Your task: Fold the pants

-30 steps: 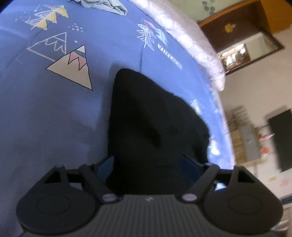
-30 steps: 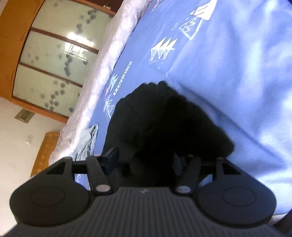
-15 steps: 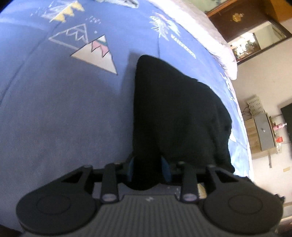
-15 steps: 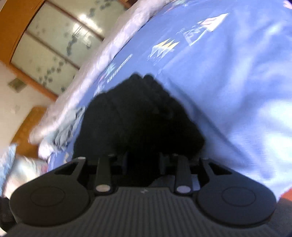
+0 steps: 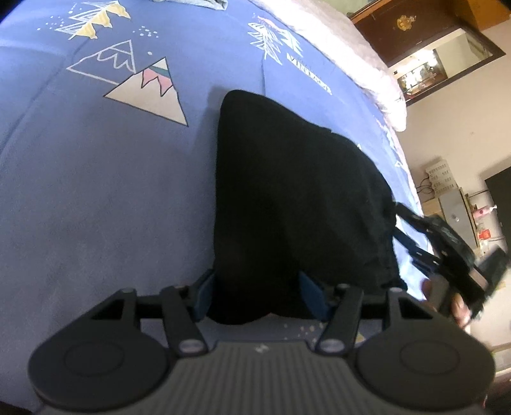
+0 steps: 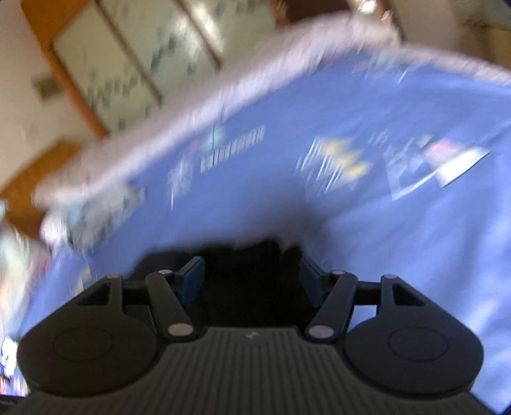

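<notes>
The black pants (image 5: 297,198) lie folded into a compact bundle on the blue patterned bedspread (image 5: 95,198). My left gripper (image 5: 260,295) is open, its blue pads on either side of the bundle's near edge. My right gripper (image 6: 250,281) is open too, its view blurred by motion, with black cloth (image 6: 246,287) low between the fingers. The right gripper also shows in the left wrist view (image 5: 447,252), held in a hand beside the bundle's right edge.
A grey-green garment (image 5: 204,3) lies at the far side of the bed. A pale quilted border (image 5: 351,54) runs along the bed's far edge. Dark wooden furniture (image 5: 415,35) and a cabinet (image 5: 453,210) stand beyond the bed.
Both grippers were shut on the pants half a second ago and have opened. The right gripper has swung away fast and now looks across the bed.
</notes>
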